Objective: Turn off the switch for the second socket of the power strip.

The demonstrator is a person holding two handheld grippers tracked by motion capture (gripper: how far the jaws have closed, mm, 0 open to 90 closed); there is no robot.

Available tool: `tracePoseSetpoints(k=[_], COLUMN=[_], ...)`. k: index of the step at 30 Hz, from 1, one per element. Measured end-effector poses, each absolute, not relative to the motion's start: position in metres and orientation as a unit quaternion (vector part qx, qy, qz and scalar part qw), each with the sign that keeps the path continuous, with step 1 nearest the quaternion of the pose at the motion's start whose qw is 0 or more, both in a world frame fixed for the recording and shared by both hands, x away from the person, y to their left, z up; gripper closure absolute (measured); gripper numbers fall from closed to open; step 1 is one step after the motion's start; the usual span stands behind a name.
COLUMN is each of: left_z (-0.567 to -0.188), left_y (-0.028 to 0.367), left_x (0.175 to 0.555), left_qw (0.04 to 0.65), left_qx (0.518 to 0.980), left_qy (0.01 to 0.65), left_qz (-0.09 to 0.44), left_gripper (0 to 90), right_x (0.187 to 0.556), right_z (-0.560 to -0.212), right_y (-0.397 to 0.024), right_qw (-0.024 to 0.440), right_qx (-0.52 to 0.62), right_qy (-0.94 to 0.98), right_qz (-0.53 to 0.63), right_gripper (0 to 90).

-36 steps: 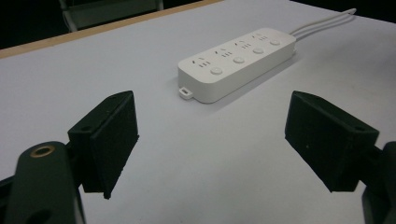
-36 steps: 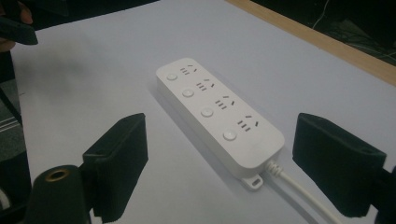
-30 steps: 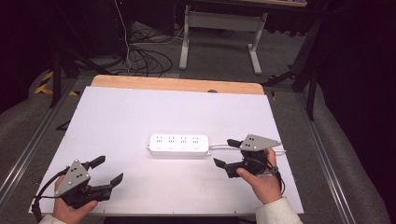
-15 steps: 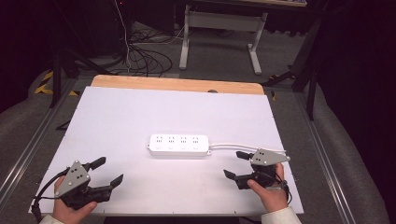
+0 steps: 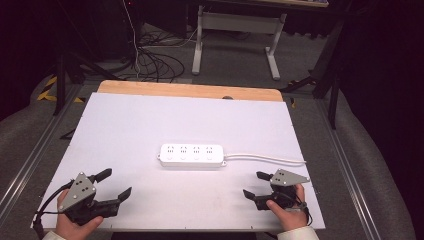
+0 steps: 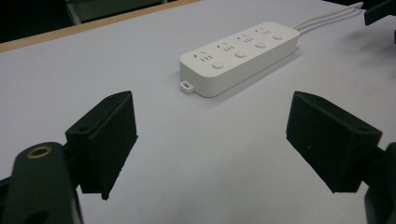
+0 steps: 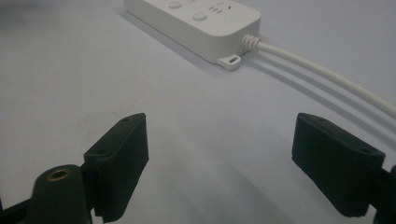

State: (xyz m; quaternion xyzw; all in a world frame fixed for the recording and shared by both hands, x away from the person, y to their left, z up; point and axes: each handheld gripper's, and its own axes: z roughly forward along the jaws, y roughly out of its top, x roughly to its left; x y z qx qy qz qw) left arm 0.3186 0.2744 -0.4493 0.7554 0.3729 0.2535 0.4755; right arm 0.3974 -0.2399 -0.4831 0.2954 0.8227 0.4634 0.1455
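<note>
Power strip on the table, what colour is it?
White, cable included; the power strip shows best in the left gripper view.

a white power strip (image 5: pixel 192 155) with four socket groups and four round buttons lies flat near the middle of the white table (image 5: pixel 150 120), its white cable (image 5: pixel 265 158) trailing toward the table's right edge.

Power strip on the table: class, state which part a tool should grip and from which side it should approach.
Grip the power strip across its narrow width, near the middle, coming from above. It lies flat, long and slim, so open jaws can probably span its two long sides; the cord leaves its right end, so avoid that end.
</note>
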Motion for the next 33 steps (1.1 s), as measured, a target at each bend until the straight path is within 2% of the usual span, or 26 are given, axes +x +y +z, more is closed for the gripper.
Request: tracePoseSetpoints(k=[7, 21, 33], left_z=[-0.452, -0.453, -0.453], left_y=[0.274, 0.278, 0.277], left_x=[0.315, 0.32, 0.319], left_qw=[0.474, 0.479, 0.479], left_qx=[0.761, 0.755, 0.758], left_qy=[0.363, 0.37, 0.362], left_qz=[0.255, 0.251, 0.255], left_gripper=[16.0, 15.9, 15.5], right_x=[0.391, 0.388, 0.391], right_z=[-0.494, -0.484, -0.487], right_y=[-0.24, -0.244, -0.243], right_qw=[0.142, 0.206, 0.188], right_qx=[0.301, 0.283, 0.281], right_qy=[0.833, 0.81, 0.818], right_qz=[0.442, 0.47, 0.465], right_gripper=[19.8, 27.1, 26.8])
